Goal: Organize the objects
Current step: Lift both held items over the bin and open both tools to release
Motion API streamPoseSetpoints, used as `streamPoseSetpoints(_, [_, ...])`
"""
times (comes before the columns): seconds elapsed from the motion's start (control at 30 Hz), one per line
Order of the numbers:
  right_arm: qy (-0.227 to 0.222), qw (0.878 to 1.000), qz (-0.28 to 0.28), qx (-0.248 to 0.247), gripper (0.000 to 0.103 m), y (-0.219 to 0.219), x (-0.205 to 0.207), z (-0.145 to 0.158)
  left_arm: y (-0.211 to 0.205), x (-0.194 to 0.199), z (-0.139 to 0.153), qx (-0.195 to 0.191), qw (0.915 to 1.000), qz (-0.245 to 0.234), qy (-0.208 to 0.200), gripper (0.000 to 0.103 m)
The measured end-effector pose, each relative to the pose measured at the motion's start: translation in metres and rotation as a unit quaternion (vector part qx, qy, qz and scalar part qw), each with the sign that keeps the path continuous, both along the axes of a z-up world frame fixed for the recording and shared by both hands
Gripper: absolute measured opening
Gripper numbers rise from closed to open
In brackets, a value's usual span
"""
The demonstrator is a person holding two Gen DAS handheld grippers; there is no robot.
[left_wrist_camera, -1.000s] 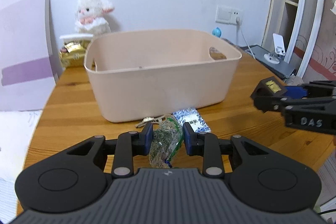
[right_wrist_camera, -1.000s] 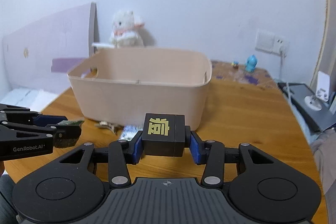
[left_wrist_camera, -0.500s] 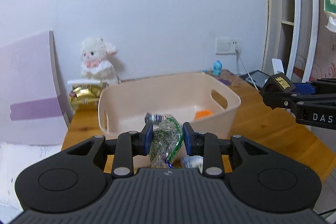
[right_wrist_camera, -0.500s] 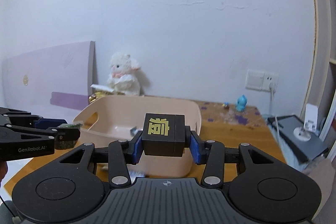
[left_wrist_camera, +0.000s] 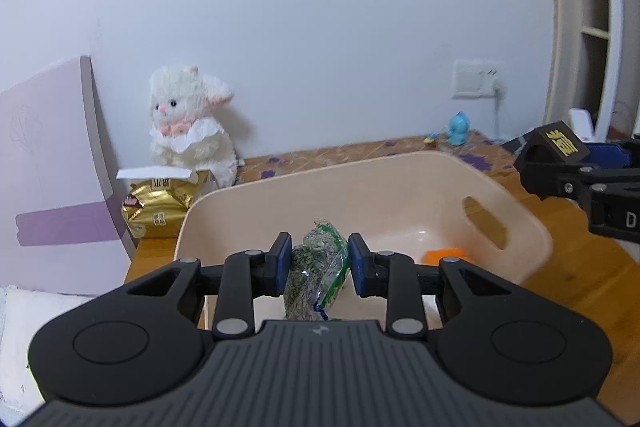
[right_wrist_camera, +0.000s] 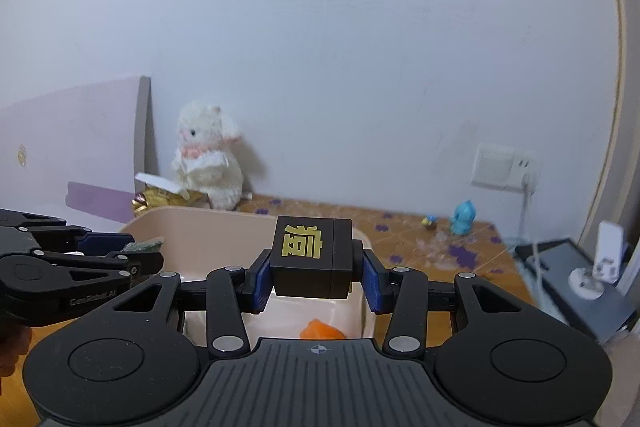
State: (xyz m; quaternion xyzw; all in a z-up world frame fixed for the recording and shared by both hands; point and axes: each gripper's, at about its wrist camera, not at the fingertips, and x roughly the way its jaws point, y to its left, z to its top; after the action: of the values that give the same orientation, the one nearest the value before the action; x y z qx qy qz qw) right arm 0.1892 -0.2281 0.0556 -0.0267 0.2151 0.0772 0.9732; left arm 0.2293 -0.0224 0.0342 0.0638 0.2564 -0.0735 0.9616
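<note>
Both tongs loaded, held over beige bin (left_wrist_camera: 516, 219).
Left gripper (left_wrist_camera: 317, 263) pinches green herb packet (left_wrist_camera: 316, 267); right gripper (right_wrist_camera: 313, 277) clamps black cube (right_wrist_camera: 310, 259); orange item (right_wrist_camera: 322, 330) lies inside bin.

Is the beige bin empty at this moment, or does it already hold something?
Not empty. An orange item lies on the floor of the beige bin, near its handle-slot end; the right wrist view shows it too. The claws hide the rest of the floor.
</note>
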Motion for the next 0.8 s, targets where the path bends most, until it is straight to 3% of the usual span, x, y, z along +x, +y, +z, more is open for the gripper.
streamPoseSetpoints(0.33, [0.067, 0.997, 0.003, -0.035, 0.042, 0.017, 0.054, -0.042, -0.004, 0.06, -0.05, 0.014, 0.9954, 0.012, 0.094, 0.033])
streamPoseSetpoints(0.53, [0.111, 0.993, 0.004, -0.035, 0.043, 0.015, 0.069, -0.063, -0.006, 0.06, -0.051, 0.03, 0.9948, 0.016, 0.096, 0.035])
streamPoseSetpoints(0.57, [0.109, 0.993, 0.003, -0.033, 0.05, 0.014, 0.068, -0.063, -0.006, 0.059, -0.051, 0.029, 0.9948, 0.015, 0.097, 0.037])
streamPoseSetpoints(0.7, [0.095, 0.995, -0.005, -0.017, 0.064, 0.01, 0.059, -0.051, -0.007, 0.048, -0.04, 0.031, 0.9962, 0.021, 0.078, 0.073])
streamPoseSetpoints(0.8, [0.075, 0.997, -0.009, -0.011, 0.073, 0.007, 0.047, -0.036, -0.006, 0.035, -0.026, 0.03, 0.9977, 0.022, 0.056, 0.086])
